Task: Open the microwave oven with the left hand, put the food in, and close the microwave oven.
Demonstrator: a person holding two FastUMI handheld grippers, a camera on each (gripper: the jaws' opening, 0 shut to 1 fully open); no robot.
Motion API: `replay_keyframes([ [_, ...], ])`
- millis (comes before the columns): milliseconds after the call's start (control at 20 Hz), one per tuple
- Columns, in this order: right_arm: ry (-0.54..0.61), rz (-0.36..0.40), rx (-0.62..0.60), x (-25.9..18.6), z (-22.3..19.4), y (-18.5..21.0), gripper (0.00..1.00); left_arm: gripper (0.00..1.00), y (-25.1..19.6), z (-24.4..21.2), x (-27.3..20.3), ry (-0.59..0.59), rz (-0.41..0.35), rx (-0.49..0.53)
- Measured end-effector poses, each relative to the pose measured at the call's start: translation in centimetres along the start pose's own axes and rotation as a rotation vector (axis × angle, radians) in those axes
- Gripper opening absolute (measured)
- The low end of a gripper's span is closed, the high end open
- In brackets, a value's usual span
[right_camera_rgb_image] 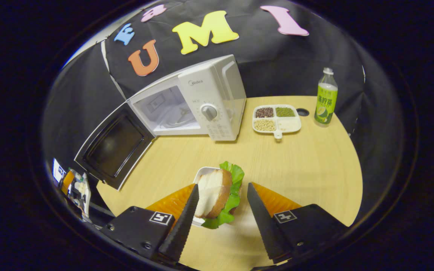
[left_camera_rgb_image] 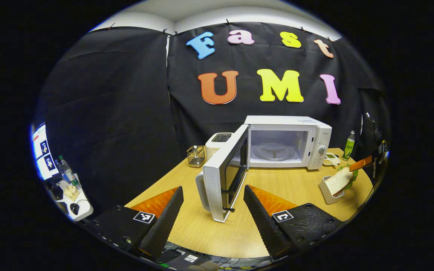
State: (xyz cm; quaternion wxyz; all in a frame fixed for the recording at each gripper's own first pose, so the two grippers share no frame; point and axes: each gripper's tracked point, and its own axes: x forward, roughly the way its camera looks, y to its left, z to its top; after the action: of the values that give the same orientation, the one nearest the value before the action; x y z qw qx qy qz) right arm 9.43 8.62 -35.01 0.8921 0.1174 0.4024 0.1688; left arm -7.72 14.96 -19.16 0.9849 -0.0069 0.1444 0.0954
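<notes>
Your left gripper (left_camera_rgb_image: 213,210) hangs above the near edge of the wooden table (left_camera_rgb_image: 277,188), its fingers spread wide with nothing between them. Straight ahead of it stands the microwave oven (left_camera_rgb_image: 288,141), white, with its door (left_camera_rgb_image: 224,177) swung fully out toward you; the door's free edge sits between your fingertips in the picture but farther off, not touching them. The cavity is lit and the glass turntable (left_camera_rgb_image: 273,151) lies bare inside. Left of the oven you see a white toaster (left_camera_rgb_image: 219,143) and a wire holder (left_camera_rgb_image: 196,155).

In the right gripper view, your right gripper (right_camera_rgb_image: 220,209) is over a small white dish (right_camera_rgb_image: 204,173) that holds the sandwich (right_camera_rgb_image: 219,194), bread with a lettuce leaf, standing on edge. The fingers are apart, one on either side of the sandwich; the left finger lies against the bread, the right finger stands clear of the lettuce. Beyond, beside the oven's control panel, sit a divided tray of beans (right_camera_rgb_image: 277,118) and a green drink bottle (right_camera_rgb_image: 326,98).
</notes>
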Motion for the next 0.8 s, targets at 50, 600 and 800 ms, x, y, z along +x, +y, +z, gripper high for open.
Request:
replay_keyframes([
  [50,0.029,0.017,0.022,0.6,-0.4,-0.2,0.7,0.97,-0.6,0.4,-0.3,0.003,0.008,0.009],
  [600,0.149,0.227,0.307,1.8,-0.8,0.5,0.35,0.97,-4.7,1.4,-3.2,0.035,0.095,0.019],
  [800,0.106,0.248,0.305,0.6,0.6,2.0,0.3,0.97,-4.4,1.7,-3.0,0.02,0.068,0.025],
])
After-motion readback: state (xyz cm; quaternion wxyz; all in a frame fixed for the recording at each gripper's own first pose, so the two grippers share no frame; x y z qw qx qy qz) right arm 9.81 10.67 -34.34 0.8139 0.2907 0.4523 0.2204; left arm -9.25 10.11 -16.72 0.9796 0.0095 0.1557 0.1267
